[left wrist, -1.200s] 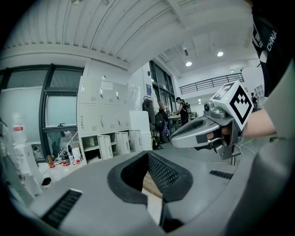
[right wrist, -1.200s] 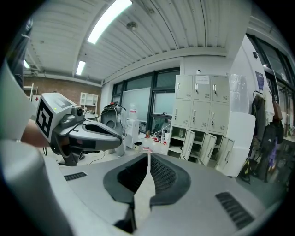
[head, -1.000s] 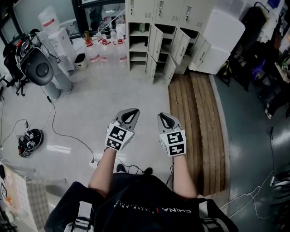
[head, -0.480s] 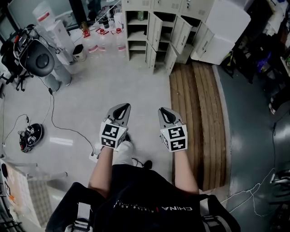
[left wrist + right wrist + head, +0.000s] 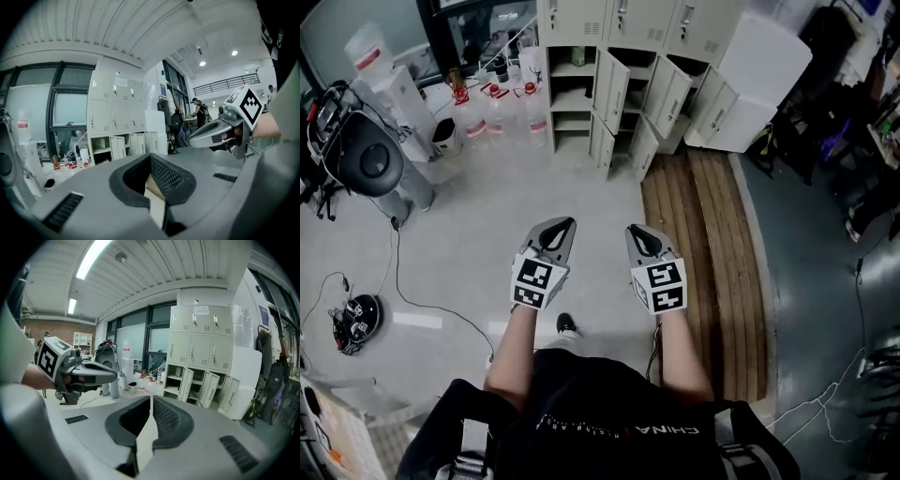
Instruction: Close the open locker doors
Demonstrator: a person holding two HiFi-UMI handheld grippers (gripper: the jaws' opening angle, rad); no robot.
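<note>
Pointing forward over the grey floor (image 5: pixel 534 192), the left gripper (image 5: pixel 562 223) has its jaws pressed together with nothing between them. The right gripper (image 5: pixel 635 231) beside it is likewise closed on nothing, with only a thin slit showing behind its meeting tips. The two are held level and apart, each on a bare forearm, with the marker cubes facing up. Below them a black shoe (image 5: pixel 567 324) shows on the floor, and a thin cable (image 5: pixel 422 286) trails off to the left. Just right of the right gripper lies a strip of wooden planks (image 5: pixel 703 244). It runs up to the lockers (image 5: pixel 623 19), which stand well ahead of both grippers against the far wall. The lockers' top row is shut. Below it several doors hang open: one door (image 5: pixel 612 86), a second door (image 5: pixel 673 94) to its right, and lower doors (image 5: pixel 602 142) beneath them. The leftmost column shows bare shelves. A white box (image 5: pixel 764 61) leans at the lockers' right side. Bottles (image 5: pixel 492 103) with red caps stand on the floor to their left, and a black chair (image 5: pixel 361 155) sits farther left.
</note>
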